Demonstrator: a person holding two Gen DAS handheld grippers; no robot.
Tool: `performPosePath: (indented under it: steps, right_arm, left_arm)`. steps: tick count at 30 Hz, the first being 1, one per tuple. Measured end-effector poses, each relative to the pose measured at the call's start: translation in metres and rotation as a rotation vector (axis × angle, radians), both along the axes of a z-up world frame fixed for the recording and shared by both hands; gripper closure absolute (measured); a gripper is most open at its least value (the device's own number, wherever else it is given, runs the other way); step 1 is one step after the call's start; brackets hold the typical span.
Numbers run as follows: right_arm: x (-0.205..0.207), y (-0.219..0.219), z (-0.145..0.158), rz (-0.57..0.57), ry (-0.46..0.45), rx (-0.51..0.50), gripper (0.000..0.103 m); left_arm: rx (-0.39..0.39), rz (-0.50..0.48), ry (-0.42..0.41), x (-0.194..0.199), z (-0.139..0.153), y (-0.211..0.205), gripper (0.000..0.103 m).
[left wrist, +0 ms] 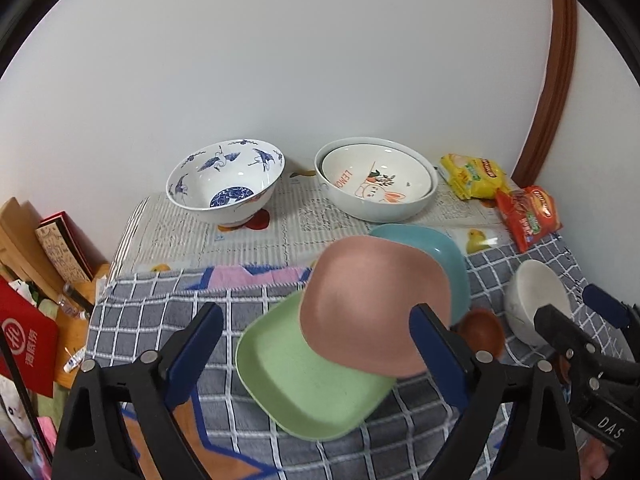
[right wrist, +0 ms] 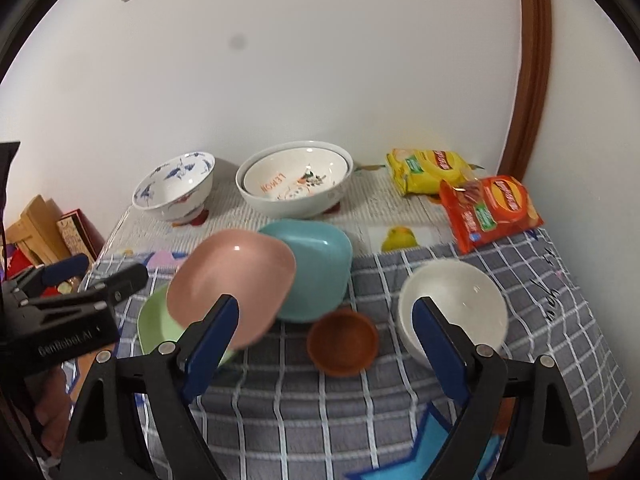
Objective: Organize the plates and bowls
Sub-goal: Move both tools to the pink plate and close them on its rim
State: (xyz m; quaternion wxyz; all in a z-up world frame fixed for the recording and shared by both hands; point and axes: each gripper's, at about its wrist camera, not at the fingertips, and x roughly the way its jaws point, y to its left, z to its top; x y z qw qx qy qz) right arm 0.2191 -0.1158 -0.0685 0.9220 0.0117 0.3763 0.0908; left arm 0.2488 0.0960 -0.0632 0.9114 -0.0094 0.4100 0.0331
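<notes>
A pink plate (left wrist: 368,304) (right wrist: 232,280) hangs tilted and blurred above a green plate (left wrist: 304,376) (right wrist: 154,326) and partly over a teal plate (left wrist: 440,256) (right wrist: 316,268), touching neither gripper. My left gripper (left wrist: 316,344) is open around the plates. My right gripper (right wrist: 324,340) is open above a small brown bowl (right wrist: 343,342) (left wrist: 482,332), beside a white bowl (right wrist: 452,312) (left wrist: 534,300). A blue-patterned bowl (left wrist: 226,180) (right wrist: 174,188) and a lemon-print bowl nested in a white one (left wrist: 376,180) (right wrist: 294,182) stand at the back.
The table has a grey checked cloth (right wrist: 360,412) and newspaper (left wrist: 180,228) behind. Yellow (right wrist: 430,170) and red (right wrist: 486,210) snack packs lie at the back right. Boxes and clutter (left wrist: 48,248) sit off the left edge. A wall stands close behind.
</notes>
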Motion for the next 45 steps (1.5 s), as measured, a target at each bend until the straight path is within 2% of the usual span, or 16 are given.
performPosePath:
  steps: [5,10,11,13,19,25,35,38,41,45]
  right_arm:
    - [0.023,0.014,-0.009,-0.001,0.002,0.008,0.015]
    - [0.044,0.025,-0.032,0.014,0.062,0.046,0.02]
    - [0.046,0.027,-0.036,0.016,0.078,0.052,0.021]
    - [0.054,0.032,-0.049,0.03,0.118,0.058,0.03]
    - [0.064,0.034,-0.075,0.013,0.171,0.079,0.037]
    - [0.066,0.033,-0.083,-0.025,0.178,0.106,0.041]
    - [0.066,0.029,-0.087,-0.093,0.183,0.146,0.046]
    - [0.066,0.03,-0.091,-0.098,0.191,0.158,0.047]
    - [0.068,0.032,-0.096,-0.104,0.202,0.158,0.049]
    - [0.071,0.038,-0.101,-0.093,0.218,0.149,0.054]
  left_arm:
    - [-0.009,-0.005,0.027,0.025,-0.014,0.007,0.015]
    - [-0.005,-0.01,0.056,0.048,-0.034,0.009,0.018]
    - [-0.007,-0.01,0.06,0.05,-0.038,0.01,0.02]
    - [-0.017,-0.013,0.069,0.058,-0.047,0.013,0.026]
    - [-0.024,-0.031,0.117,0.077,-0.071,0.016,0.03]
    - [-0.028,-0.068,0.134,0.088,-0.082,0.015,0.031]
    - [-0.079,-0.113,0.15,0.098,-0.092,0.011,0.036]
    - [-0.087,-0.126,0.158,0.099,-0.095,0.01,0.042]
    - [-0.087,-0.133,0.165,0.101,-0.098,0.008,0.044]
    - [-0.116,-0.133,0.179,0.103,-0.104,0.008,0.052]
